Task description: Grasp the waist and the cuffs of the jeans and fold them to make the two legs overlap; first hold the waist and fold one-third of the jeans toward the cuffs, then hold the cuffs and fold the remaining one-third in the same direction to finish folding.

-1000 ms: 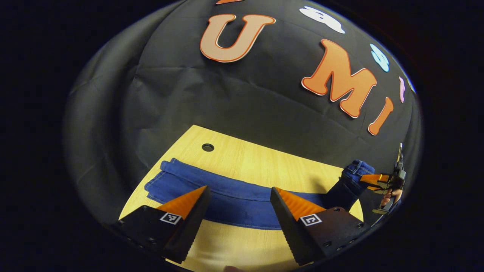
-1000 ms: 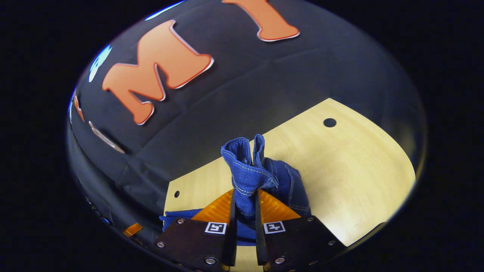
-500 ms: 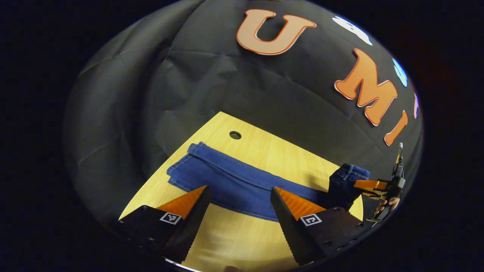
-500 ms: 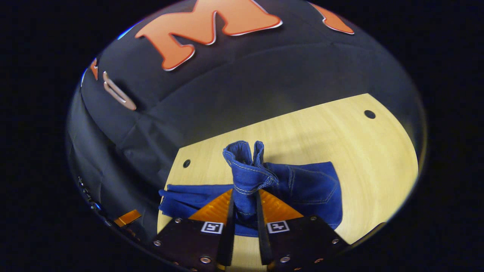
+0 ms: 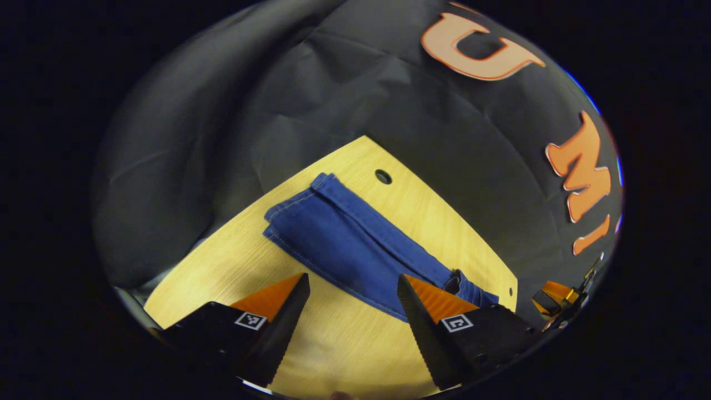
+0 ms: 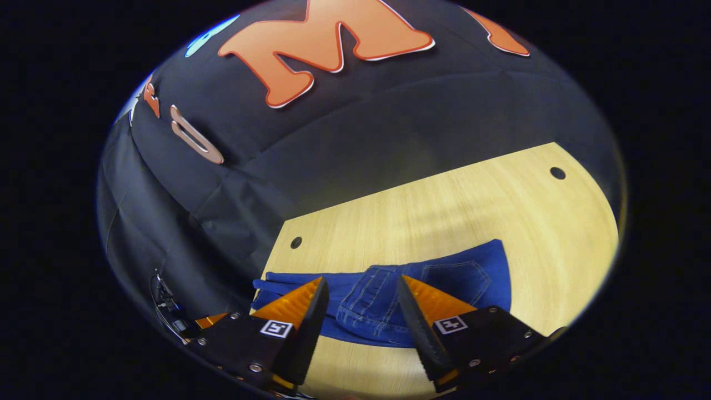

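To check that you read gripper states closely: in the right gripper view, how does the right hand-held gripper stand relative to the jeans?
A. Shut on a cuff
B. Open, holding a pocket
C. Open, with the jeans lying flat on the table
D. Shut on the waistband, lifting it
C: the right hand-held gripper has its fingers spread apart, and the jeans lie flat on the table.

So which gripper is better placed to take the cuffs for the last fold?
Probably the left gripper: it is open and faces the cuffs. The right gripper, also open, hangs over the folded waist at the jeans' other end.
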Available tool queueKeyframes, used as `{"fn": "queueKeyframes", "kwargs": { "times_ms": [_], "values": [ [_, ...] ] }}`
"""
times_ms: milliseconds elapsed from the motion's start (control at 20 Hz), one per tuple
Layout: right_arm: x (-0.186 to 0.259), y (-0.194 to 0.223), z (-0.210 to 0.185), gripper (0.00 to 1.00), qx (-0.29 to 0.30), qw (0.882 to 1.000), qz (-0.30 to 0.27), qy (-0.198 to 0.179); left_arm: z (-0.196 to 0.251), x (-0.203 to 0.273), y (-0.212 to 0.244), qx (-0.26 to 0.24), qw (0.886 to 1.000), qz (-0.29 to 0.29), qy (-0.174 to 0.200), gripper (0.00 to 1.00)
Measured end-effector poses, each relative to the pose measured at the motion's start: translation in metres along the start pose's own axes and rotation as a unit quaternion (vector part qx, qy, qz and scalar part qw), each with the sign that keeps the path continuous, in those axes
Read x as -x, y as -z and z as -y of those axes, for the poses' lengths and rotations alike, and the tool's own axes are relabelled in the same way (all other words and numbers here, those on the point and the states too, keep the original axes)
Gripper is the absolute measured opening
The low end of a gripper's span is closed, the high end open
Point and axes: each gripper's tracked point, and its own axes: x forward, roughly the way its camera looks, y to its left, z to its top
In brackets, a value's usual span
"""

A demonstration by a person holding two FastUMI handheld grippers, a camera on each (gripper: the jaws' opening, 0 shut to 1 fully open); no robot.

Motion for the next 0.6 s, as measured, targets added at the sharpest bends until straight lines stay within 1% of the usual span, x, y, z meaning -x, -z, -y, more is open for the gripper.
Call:
{"fn": "queueKeyframes", "kwargs": {
  "times_ms": [50, 150, 200, 400, 450, 600],
  "values": [
    [0.004, -0.004, 0.002, 0.84, -0.002, 1.000, 0.011, 0.003, -0.005, -0.007, 0.000, 0.021, 1.000, -0.006, -0.001, 0.98],
    [0.016, -0.010, 0.011, 0.88, -0.005, 1.000, 0.023, 0.011, -0.016, -0.019, 0.002, 0.069, 0.997, -0.018, 0.002, 0.98],
    [0.020, -0.014, 0.016, 0.89, -0.004, 0.999, 0.029, 0.017, -0.024, -0.025, 0.004, 0.083, 0.996, -0.025, -0.002, 0.98],
    [0.041, -0.026, 0.034, 0.92, -0.003, 0.998, 0.057, 0.040, -0.041, -0.049, 0.003, 0.120, 0.992, -0.032, -0.006, 0.98],
    [0.046, -0.029, 0.038, 0.92, -0.004, 0.997, 0.062, 0.048, -0.047, -0.055, 0.004, 0.127, 0.991, -0.035, -0.012, 0.98],
    [0.058, -0.036, 0.043, 0.94, -0.010, 0.995, 0.076, 0.057, -0.057, -0.066, 0.008, 0.152, 0.987, -0.047, -0.014, 0.98]
  ]
}}
